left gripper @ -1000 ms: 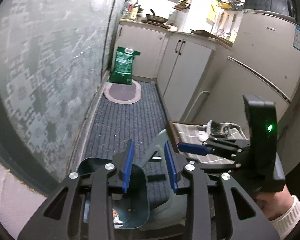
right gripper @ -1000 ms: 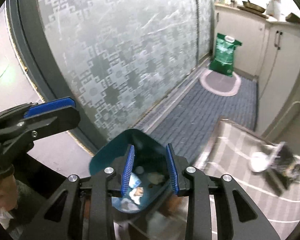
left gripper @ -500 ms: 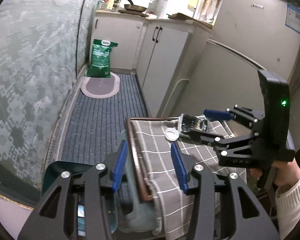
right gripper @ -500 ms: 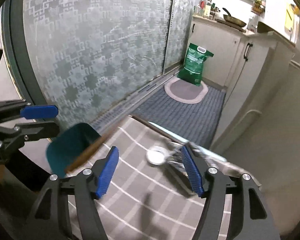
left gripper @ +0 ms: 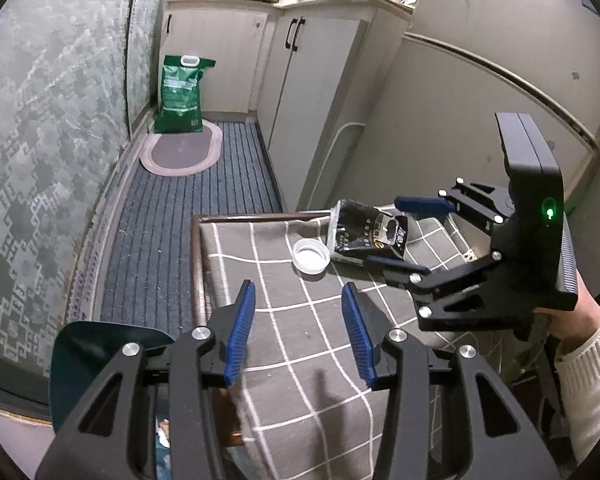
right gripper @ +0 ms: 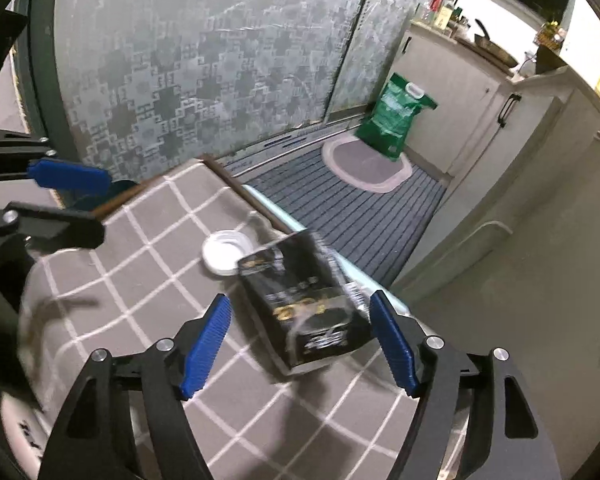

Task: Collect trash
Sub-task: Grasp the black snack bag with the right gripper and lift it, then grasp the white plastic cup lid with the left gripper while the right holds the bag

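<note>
A crumpled black snack packet point(right gripper: 312, 300) lies on the grey checked tablecloth point(right gripper: 140, 264), also in the left wrist view point(left gripper: 368, 232). A white plastic lid point(right gripper: 226, 252) lies just beside it point(left gripper: 310, 256). My right gripper point(right gripper: 300, 344) is open, its blue pads either side of the packet without touching it; it shows in the left wrist view point(left gripper: 404, 236). My left gripper point(left gripper: 298, 336) is open and empty above the cloth, short of the lid. A teal trash bin point(left gripper: 88, 356) with scraps inside stands at the table's left edge.
The table point(left gripper: 196, 264) has a dark wooden rim. Beyond it a striped blue floor mat point(left gripper: 188, 216), an oval rug point(left gripper: 182, 152) and a green bag point(left gripper: 180, 96) lie along a frosted glass door point(left gripper: 40, 128). White cabinets point(left gripper: 312, 92) stand on the right.
Both grippers have moved from over the bin to over the table. My right gripper has opened wide and closed in around the packet. My left gripper has opened wider.
</note>
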Tool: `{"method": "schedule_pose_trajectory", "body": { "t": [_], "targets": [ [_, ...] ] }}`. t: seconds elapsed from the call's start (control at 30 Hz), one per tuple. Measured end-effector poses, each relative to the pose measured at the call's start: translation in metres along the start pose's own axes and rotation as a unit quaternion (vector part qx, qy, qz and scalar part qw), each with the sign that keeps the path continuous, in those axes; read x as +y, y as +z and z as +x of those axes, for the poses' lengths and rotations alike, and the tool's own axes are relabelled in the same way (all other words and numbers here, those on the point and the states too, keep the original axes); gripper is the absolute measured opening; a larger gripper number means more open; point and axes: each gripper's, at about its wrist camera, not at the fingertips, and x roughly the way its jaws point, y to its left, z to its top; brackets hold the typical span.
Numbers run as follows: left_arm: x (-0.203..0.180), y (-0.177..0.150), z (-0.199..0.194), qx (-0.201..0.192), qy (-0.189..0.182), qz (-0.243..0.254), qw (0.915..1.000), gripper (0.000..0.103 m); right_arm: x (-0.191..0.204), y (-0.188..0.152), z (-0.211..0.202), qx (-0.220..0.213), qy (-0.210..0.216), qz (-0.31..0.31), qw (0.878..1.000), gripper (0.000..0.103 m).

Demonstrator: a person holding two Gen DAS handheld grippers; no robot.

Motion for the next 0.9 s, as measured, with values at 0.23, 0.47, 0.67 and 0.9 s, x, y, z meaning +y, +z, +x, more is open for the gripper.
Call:
{"method": "schedule_pose_trajectory", "body": {
  "t": [0.23,0.47,0.67,0.9],
  "targets": [
    [-0.008,-0.001,0.015,0.016,-0.001,0.005,0.9999,0.047,-0.008,-0.008,0.012,0.007,0.039,0.026,0.999,0.062],
    [-0.011,0.0,0.021,0.025,-0.004,0.007,0.9997,0.047,-0.014,-0.012,0.017,0.022,0.071,0.056,0.996,0.061],
    [-0.015,0.0,0.032,0.036,-0.002,0.013,0.9993,0.048,-0.022,-0.012,0.021,0.036,0.081,0.115,0.989,0.056],
    [-0.023,0.0,0.053,0.051,0.018,0.026,0.9982,0.046,-0.021,-0.027,0.004,0.034,0.085,0.146,0.985,0.05]
  ]
}}
